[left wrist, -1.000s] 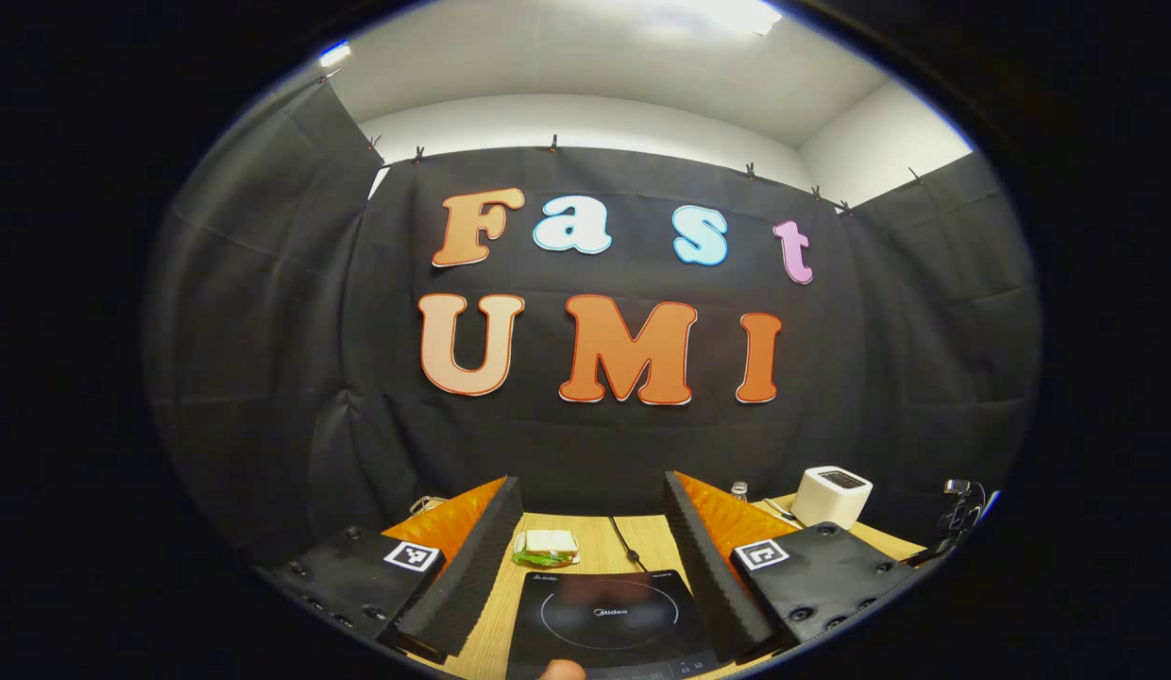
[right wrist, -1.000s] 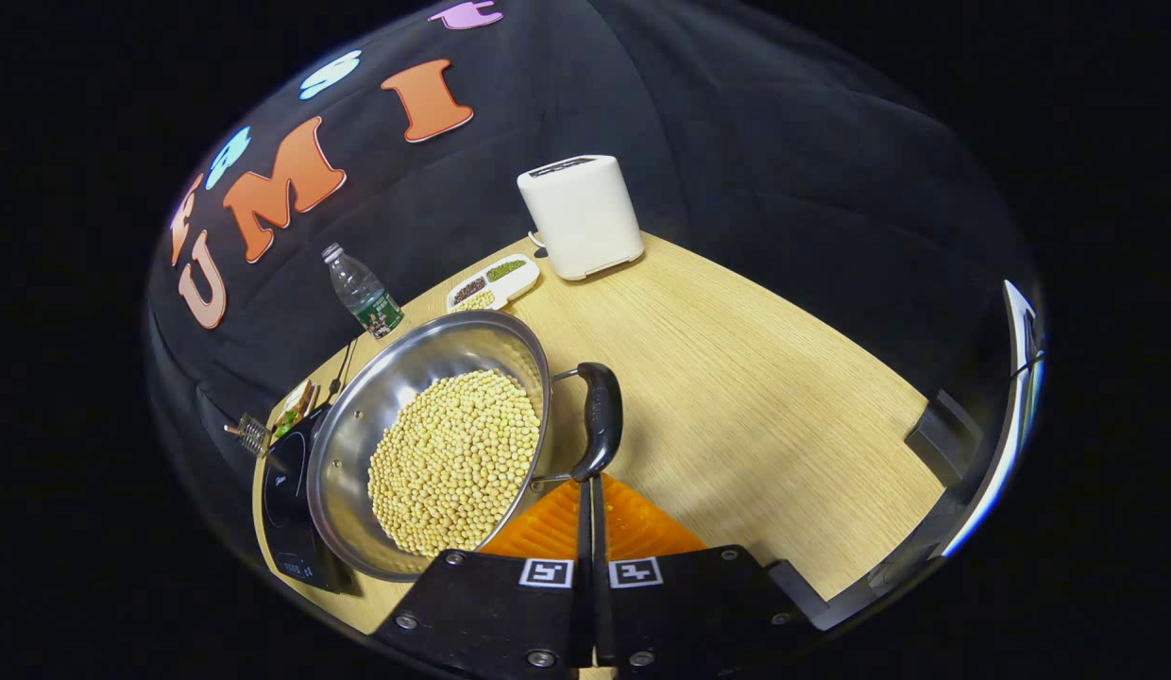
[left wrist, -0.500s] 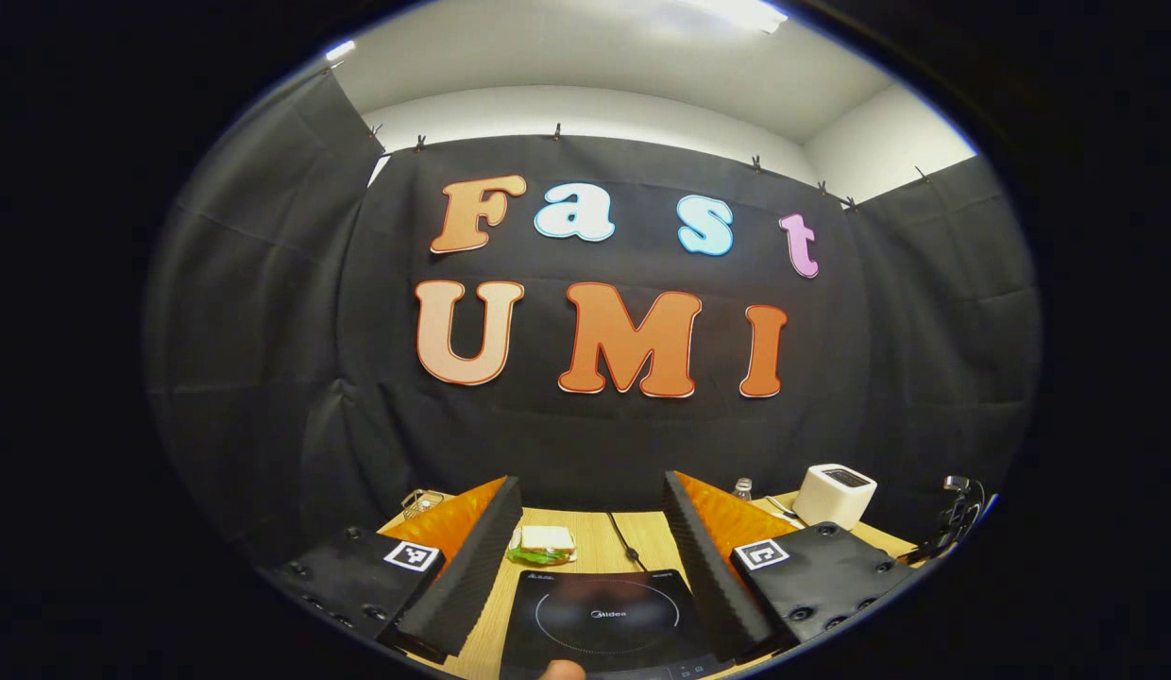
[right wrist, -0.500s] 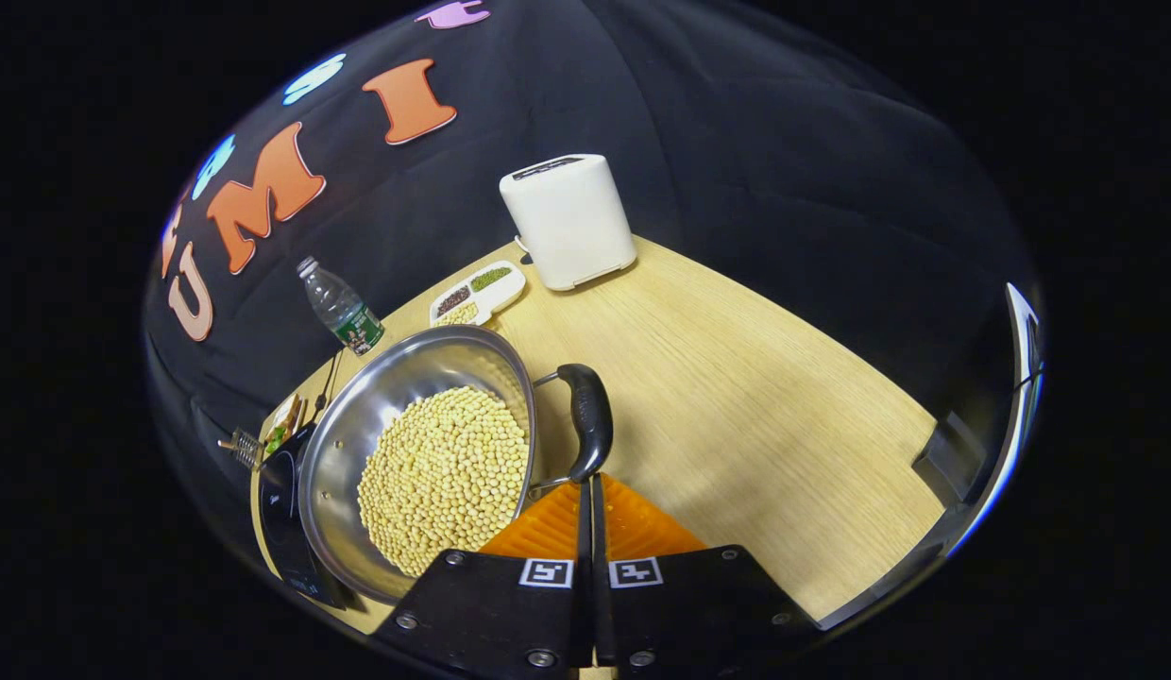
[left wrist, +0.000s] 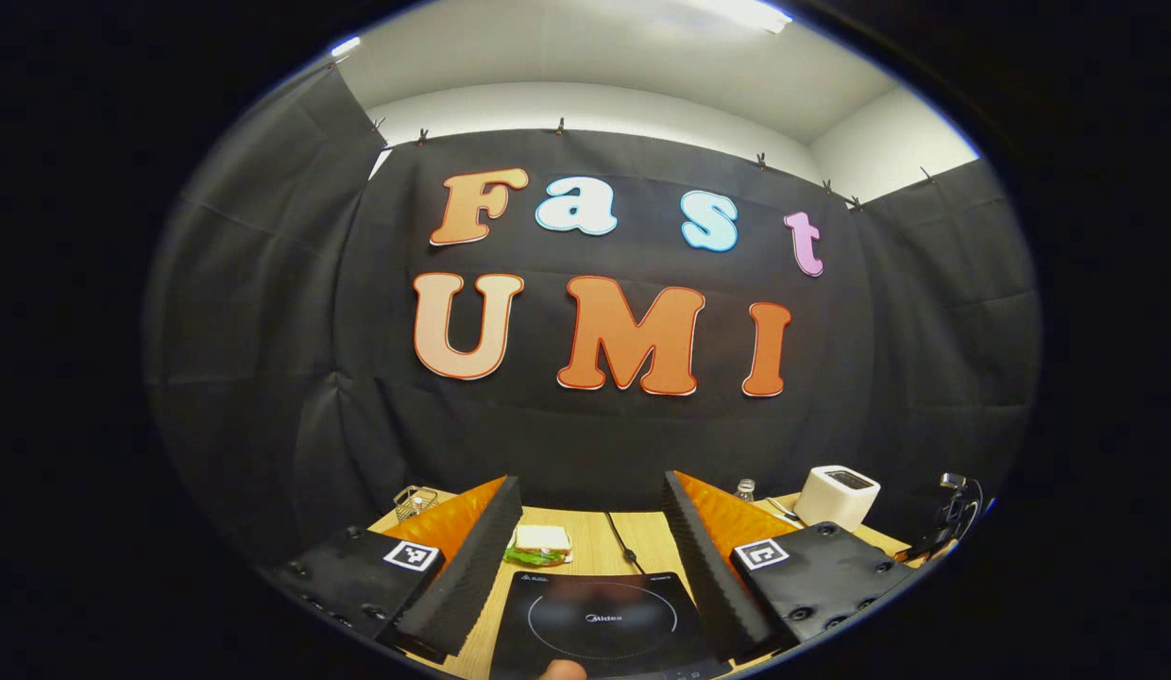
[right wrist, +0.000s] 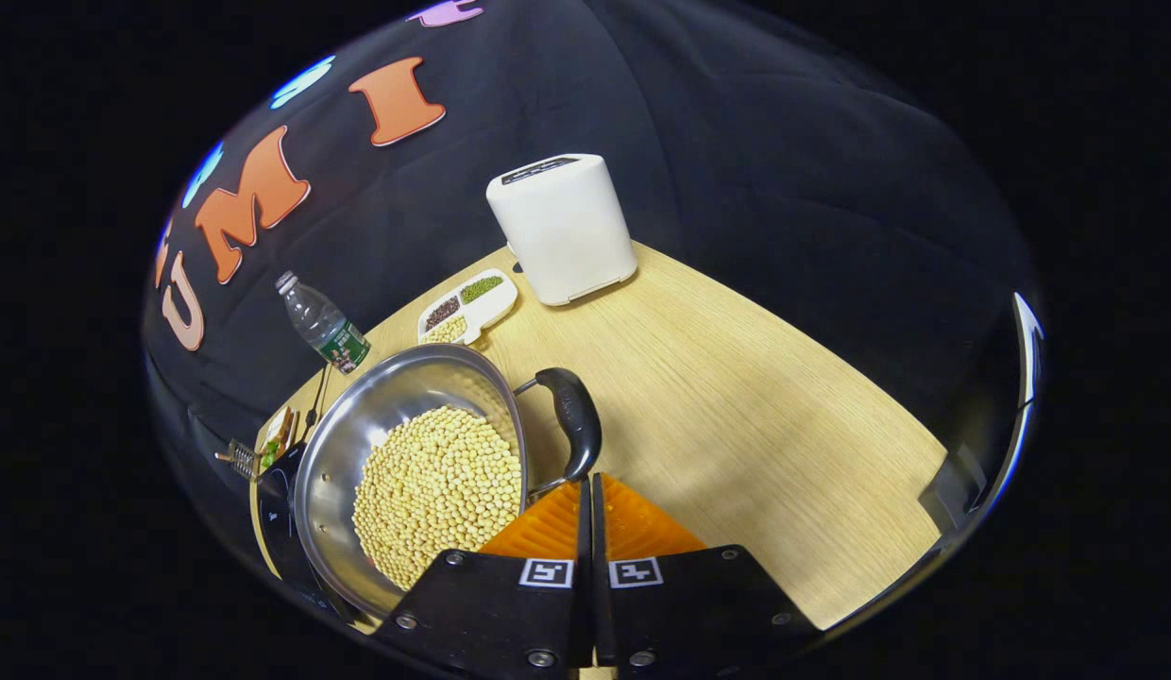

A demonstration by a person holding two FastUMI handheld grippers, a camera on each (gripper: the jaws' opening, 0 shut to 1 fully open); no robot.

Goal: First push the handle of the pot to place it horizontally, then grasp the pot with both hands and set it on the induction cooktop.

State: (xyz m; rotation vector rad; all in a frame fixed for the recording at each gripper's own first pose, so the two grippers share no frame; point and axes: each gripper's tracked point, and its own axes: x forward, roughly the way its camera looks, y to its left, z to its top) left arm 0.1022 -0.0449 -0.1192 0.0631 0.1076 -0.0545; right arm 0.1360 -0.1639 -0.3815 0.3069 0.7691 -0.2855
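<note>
In the right gripper view a steel pot (right wrist: 397, 397) filled with soybeans (right wrist: 434, 491) sits on the wooden table (right wrist: 737, 416), its left side overlapping the black induction cooktop (right wrist: 272, 496). The pot's black handle (right wrist: 571, 420) points toward me, slightly slanted. My right gripper (right wrist: 587, 480) is shut with nothing between its fingers, its tips against the near end of the handle. In the left gripper view my left gripper (left wrist: 589, 484) is open above the table, and the cooktop (left wrist: 600, 619) lies below, between its fingers.
A white appliance (right wrist: 562, 227) stands at the table's back by the wall, with a divided dish of beans (right wrist: 467, 304) and a water bottle (right wrist: 321, 326) beside it. Behind the cooktop lie a sandwich (left wrist: 538, 543) and a wire basket (left wrist: 411, 501). A fingertip (left wrist: 559, 669) shows at the bottom edge.
In the right gripper view the pot and handle drifted left and the handle's far end swung left, with the shut tips staying at its near end. The left gripper view shifted slightly.
</note>
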